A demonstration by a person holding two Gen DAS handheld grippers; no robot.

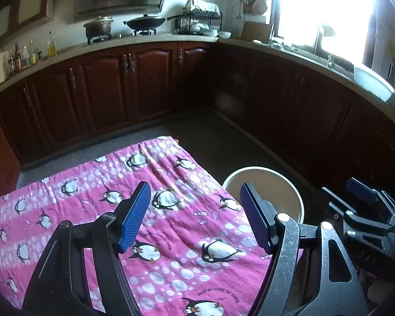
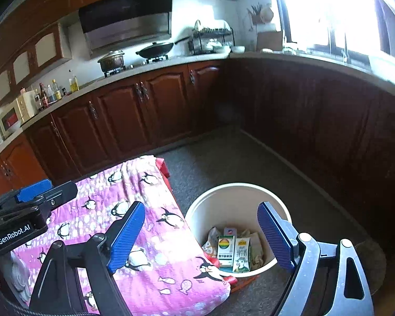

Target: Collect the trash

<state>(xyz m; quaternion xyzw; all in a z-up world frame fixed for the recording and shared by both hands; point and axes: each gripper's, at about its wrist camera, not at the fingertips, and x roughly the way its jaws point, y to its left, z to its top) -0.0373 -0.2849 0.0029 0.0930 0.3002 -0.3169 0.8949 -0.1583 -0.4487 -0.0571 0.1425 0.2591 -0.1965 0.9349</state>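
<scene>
Only the right wrist view looks into the bin (image 2: 239, 200) on the floor beside the table's (image 2: 134, 237) corner, where cartons (image 2: 234, 254) lie among wrappers, while both the left gripper (image 1: 194, 216) and the right gripper (image 2: 201, 237) gape wide and empty.

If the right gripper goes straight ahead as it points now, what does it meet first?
Most likely the bin beside the table: the open right gripper frames its near rim and the cartons inside. Depth is unclear.
</scene>
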